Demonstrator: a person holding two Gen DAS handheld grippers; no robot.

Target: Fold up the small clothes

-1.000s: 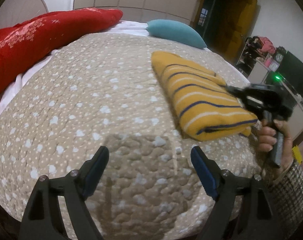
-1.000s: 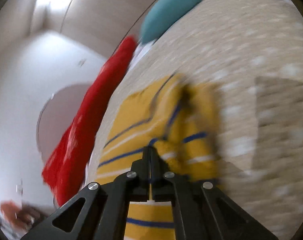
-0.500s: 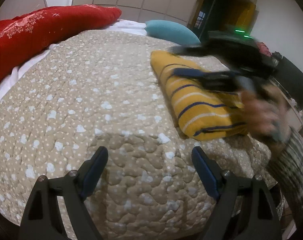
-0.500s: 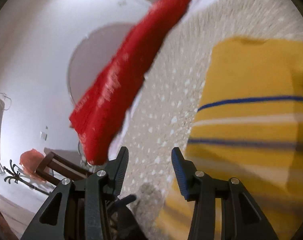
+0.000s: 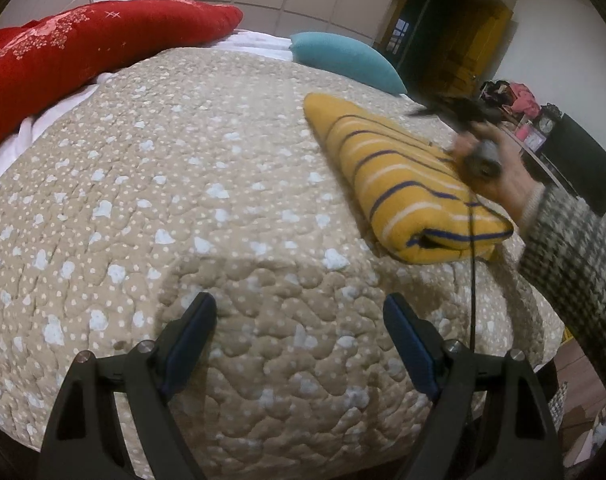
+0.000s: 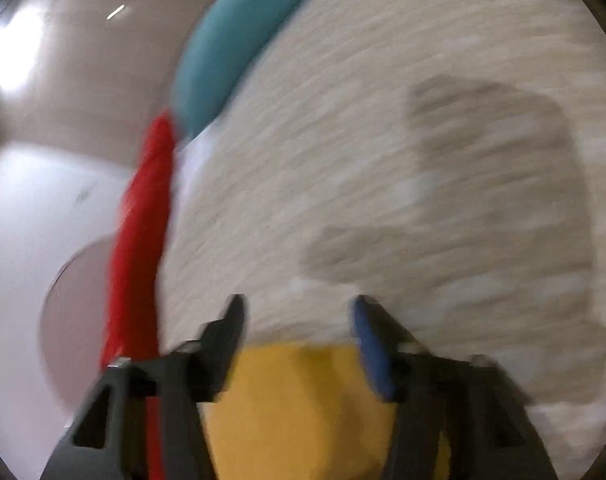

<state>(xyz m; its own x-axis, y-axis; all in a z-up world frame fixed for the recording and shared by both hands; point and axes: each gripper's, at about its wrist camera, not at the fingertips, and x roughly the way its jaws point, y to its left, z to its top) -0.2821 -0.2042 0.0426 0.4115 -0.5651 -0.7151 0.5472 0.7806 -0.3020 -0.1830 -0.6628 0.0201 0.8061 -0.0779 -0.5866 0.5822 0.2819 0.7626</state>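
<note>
Our right gripper is opening its jaws, and nothing sits between them; the folded yellow striped garment lies just beneath and behind its fingertips, on the quilt. Our left gripper hangs over bare quilt with its jaws wide apart and empty, the garment ahead of it and off to its right. The risk, as we judge it, is the right hand sweeping low across the bundle: a fingertip or the dangling black cable could catch the top layer and drag the fold open. Beyond the right gripper we see the teal pillow and the red pillow, well apart from the garment. Nothing blocks the way on the quilt.
</note>
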